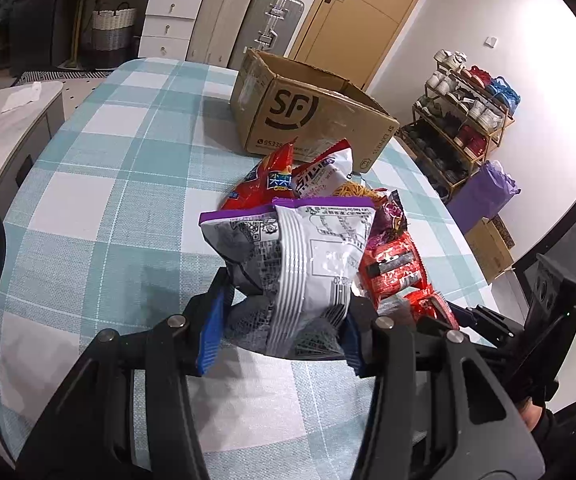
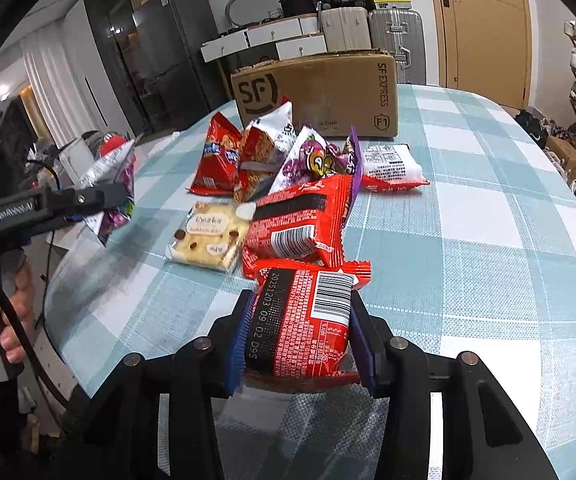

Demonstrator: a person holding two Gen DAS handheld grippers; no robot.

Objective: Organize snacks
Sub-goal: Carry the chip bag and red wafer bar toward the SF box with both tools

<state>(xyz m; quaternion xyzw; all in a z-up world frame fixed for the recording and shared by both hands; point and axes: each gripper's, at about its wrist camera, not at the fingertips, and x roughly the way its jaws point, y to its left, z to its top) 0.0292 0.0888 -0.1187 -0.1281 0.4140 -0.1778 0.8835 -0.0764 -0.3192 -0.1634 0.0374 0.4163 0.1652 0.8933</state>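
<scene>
My left gripper [image 1: 283,320] is shut on a purple-and-silver snack bag [image 1: 300,256] and holds it above the checked tablecloth; it also shows at the left of the right wrist view [image 2: 113,188]. My right gripper [image 2: 302,340] is shut on a red snack packet [image 2: 308,320] with a barcode, near the table's front edge. A pile of snack packs [image 2: 288,168] lies beyond it: red bags, a purple bag, a white pack [image 2: 392,162] and a clear-wrapped cake [image 2: 207,236]. An open SF cardboard box [image 2: 320,92] stands behind the pile; it also shows in the left wrist view [image 1: 312,116].
The table [image 2: 488,220] has a blue-and-white checked cloth. Suitcases [image 2: 368,28] and white drawers [image 1: 167,20] stand behind it by a wooden door [image 1: 356,12]. A shoe rack [image 1: 460,120] stands at the right. A grey counter [image 1: 7,120] is on the left.
</scene>
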